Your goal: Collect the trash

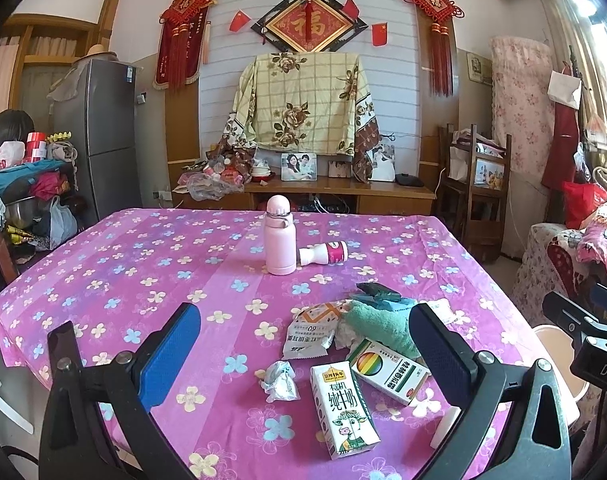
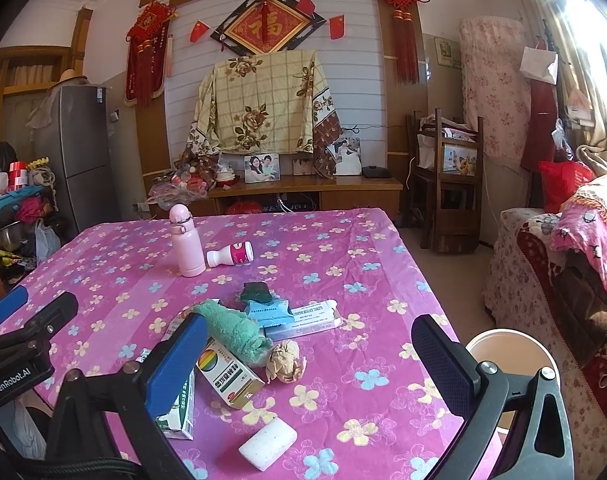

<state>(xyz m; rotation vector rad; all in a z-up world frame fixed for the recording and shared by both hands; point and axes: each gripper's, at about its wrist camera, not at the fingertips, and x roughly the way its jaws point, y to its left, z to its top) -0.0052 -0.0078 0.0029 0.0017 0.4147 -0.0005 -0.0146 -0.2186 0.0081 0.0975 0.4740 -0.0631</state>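
Trash lies on the pink flowered tablecloth [image 1: 143,264]: a milk carton [image 1: 341,408], a rainbow-print box [image 1: 387,364], a snack wrapper [image 1: 309,332], a crumpled foil wad [image 1: 279,376], a green cloth [image 1: 379,320]. The right wrist view adds a crumpled paper ball [image 2: 285,362], a white foam block [image 2: 268,442], a tablet box [image 2: 303,318] and a tipped small bottle [image 2: 231,255]. My left gripper [image 1: 303,344] is open above the near pile, empty. My right gripper [image 2: 309,354] is open above the paper ball, empty.
A pink thermos [image 1: 278,236] stands upright mid-table beside the tipped bottle [image 1: 323,254]. A round bin [image 2: 511,356] stands on the floor right of the table. A covered sofa [image 2: 563,272] is at the right, a fridge [image 1: 103,136] at the left.
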